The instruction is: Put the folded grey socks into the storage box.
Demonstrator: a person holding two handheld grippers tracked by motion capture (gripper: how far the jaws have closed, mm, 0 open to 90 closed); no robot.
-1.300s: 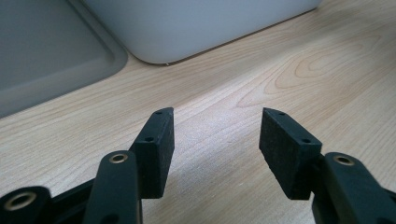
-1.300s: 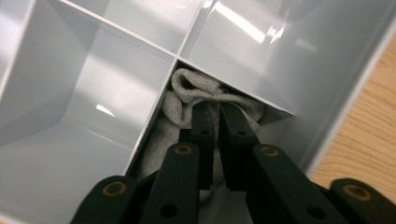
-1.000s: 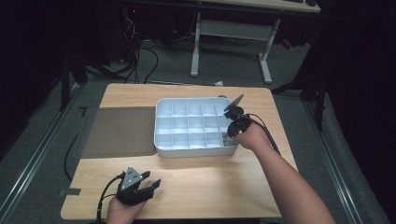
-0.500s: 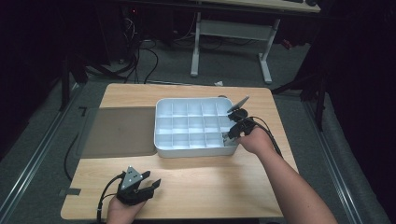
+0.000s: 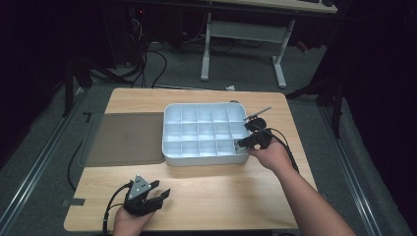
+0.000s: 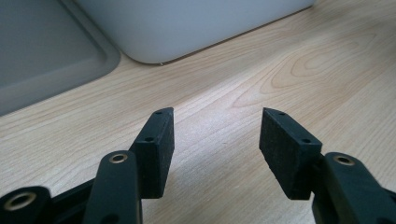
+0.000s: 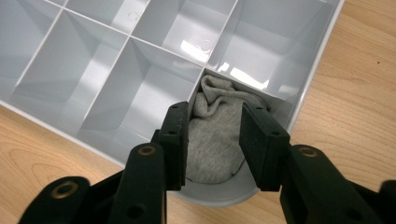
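Note:
A white tray (image 5: 204,160) divided into several compartments sits mid-table. In its near right corner compartment lies a grey sock (image 7: 212,140), bunched up against the walls. My right gripper (image 5: 244,142) reaches into that corner, and its jaws (image 7: 214,109) are narrowed on the sock, with cloth pressed against both pads. My left gripper (image 5: 160,189) rests low on the wooden table near the front edge. It is open, and between its fingers (image 6: 215,116) there is only bare wood.
A flat grey mat (image 5: 125,137) lies against the tray's left side, and its rounded corner (image 6: 42,51) appears ahead of the left gripper beside the tray's wall (image 6: 187,23). The tray's other compartments (image 7: 140,93) look empty. Beyond the table are a desk frame (image 5: 246,29) and cables.
My right hand has shifted slightly nearer and to the right, settling the gripper at the tray's near right corner. The left gripper has not moved.

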